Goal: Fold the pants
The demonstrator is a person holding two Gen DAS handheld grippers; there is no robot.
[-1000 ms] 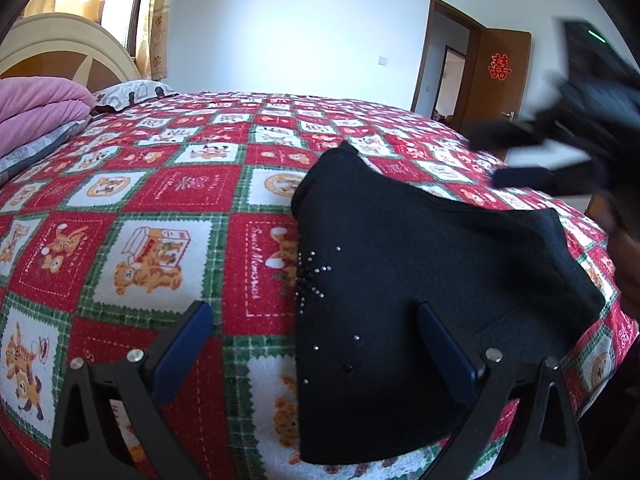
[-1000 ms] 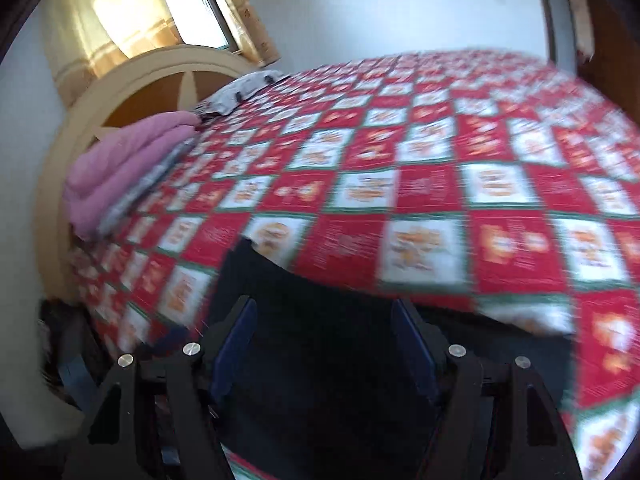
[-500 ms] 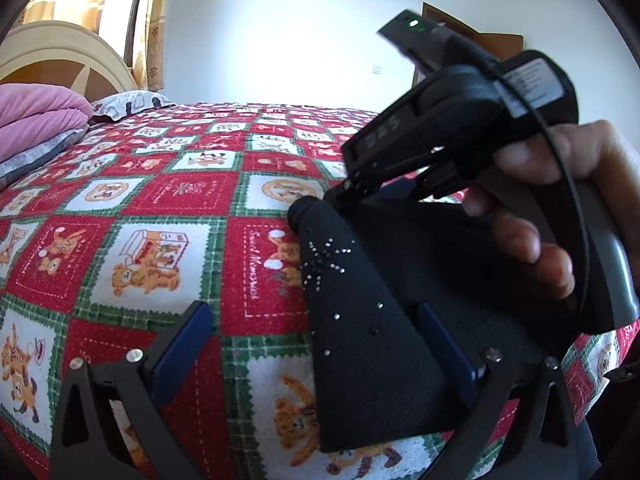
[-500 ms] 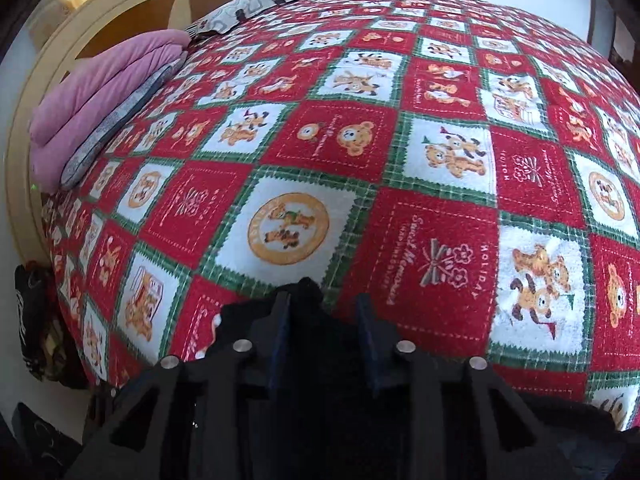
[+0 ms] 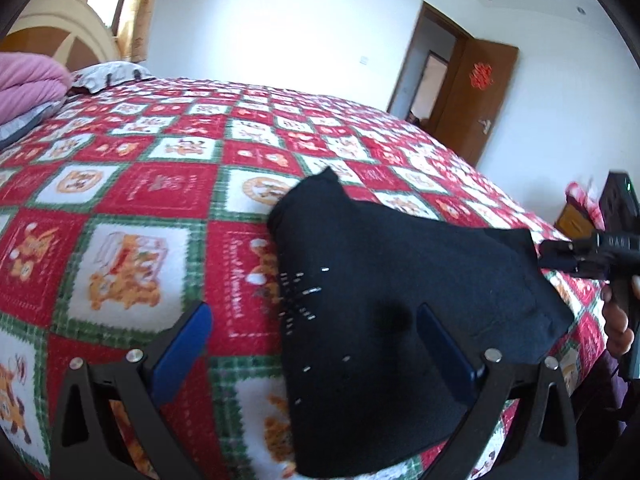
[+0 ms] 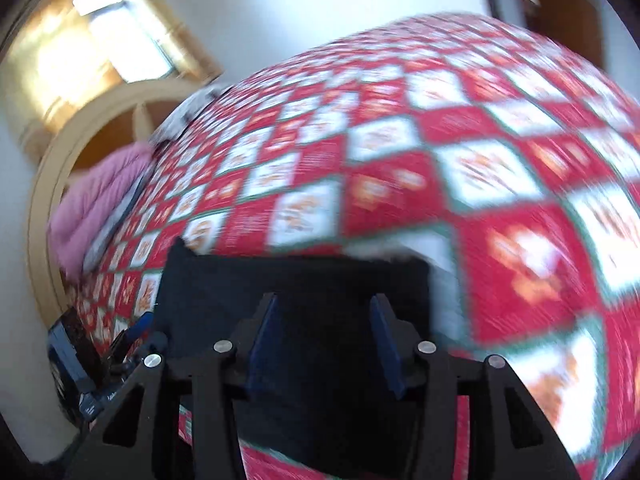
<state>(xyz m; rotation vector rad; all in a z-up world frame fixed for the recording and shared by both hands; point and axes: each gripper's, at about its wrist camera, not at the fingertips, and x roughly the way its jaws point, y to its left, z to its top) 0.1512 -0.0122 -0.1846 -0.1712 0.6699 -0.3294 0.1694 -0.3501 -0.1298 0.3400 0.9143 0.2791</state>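
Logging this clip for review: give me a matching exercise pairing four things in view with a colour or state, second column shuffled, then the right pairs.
Things:
1. pants
2. bedspread
3. left gripper
4. folded blanket

Colour or state:
A. pink, at the headboard end
B. open, holding nothing
C. black, lying on the bed
D. red, green and white checks

Pairs: 1-C, 2-D, 3-B, 4-A

White walls [image 5: 280,20], brown door [image 5: 480,96], sunlit curtained window [image 6: 120,48].
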